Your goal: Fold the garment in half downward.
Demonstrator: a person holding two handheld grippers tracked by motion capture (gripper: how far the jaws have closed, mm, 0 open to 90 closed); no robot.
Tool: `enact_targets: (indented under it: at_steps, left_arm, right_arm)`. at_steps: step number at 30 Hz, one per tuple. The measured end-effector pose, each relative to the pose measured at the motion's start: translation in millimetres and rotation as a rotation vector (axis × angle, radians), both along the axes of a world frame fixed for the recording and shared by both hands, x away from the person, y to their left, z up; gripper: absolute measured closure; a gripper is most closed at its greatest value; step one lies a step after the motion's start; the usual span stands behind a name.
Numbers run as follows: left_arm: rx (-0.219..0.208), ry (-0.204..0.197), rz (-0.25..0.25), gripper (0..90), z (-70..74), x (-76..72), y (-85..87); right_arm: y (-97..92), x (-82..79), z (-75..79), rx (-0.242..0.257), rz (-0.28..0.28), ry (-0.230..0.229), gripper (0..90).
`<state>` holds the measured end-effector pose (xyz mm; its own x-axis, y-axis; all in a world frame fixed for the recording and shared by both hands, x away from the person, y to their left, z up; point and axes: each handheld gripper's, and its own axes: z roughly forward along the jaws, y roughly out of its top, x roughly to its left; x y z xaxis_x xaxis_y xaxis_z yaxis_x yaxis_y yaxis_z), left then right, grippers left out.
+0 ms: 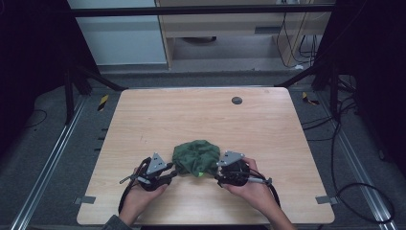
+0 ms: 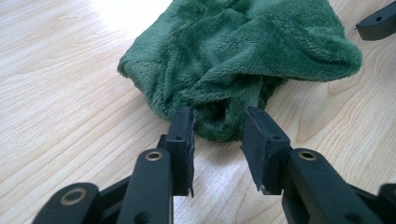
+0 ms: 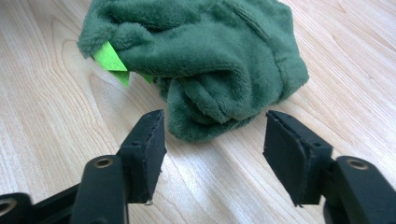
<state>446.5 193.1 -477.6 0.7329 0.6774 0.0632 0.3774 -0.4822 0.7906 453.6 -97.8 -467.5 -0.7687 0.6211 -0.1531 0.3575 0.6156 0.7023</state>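
now your left hand-held gripper (image 2: 217,135) and right hand-held gripper (image 3: 212,140) both gape, unclamped, a fold of the green cloth (image 1: 196,157) between each pair on the table (image 1: 201,115).

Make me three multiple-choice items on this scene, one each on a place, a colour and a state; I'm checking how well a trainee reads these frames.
1. Where does the cloth lie on the table?
A. at the far edge, by the dark round spot
B. near the person's edge, between the two grippers
C. hanging over the left side

2. What colour is the small tag sticking out of the cloth?
A. bright green
B. red
C. white

3. How do the right gripper's jaws stand?
A. shut on the cloth
B. shut on nothing
C. open, with the cloth just ahead of them

Answers:
1 B: the high view shows it bunched between the left gripper and the right gripper.
2 A: the right gripper view shows it lime green.
3 C: both pads stand clear of the cloth.
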Motion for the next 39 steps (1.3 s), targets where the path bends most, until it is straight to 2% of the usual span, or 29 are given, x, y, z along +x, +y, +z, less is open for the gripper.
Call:
enact_targets:
  at_steps: [10, 16, 23, 29, 33, 39]
  left_arm:
    - [0.004, 0.005, 0.014, 50.9, 1.0, -2.7, 0.6]
    - [0.005, 0.033, 0.015, 41.3, 0.4, -2.6, -0.1]
    - [-0.005, 0.059, 0.03, 25.4, 0.8, -2.5, 1.5]
    - [-0.013, 0.07, 0.057, 14.4, 0.4, 0.1, 9.3]
    - [-0.028, 0.071, 0.074, 11.6, 1.9, 2.0, 18.2]
    - [-0.021, 0.087, 0.086, 9.7, 0.7, 5.4, 28.8]
  right_arm:
    - [-10.4, -0.8, 1.6, 0.027, -0.034, 0.017, 29.0]
    - [-16.4, -1.0, 3.5, 0.038, -0.062, 0.028, 22.0]
    - [-26.2, 0.9, 3.2, 0.051, -0.113, 0.053, 12.8]
    - [-44.5, 0.9, 0.6, 0.052, -0.149, 0.073, 8.3]
    - [-58.7, 0.8, -0.3, 0.058, -0.191, 0.097, 6.5]
    - [-81.6, 1.5, -1.6, 0.077, -0.25, 0.118, 6.0]
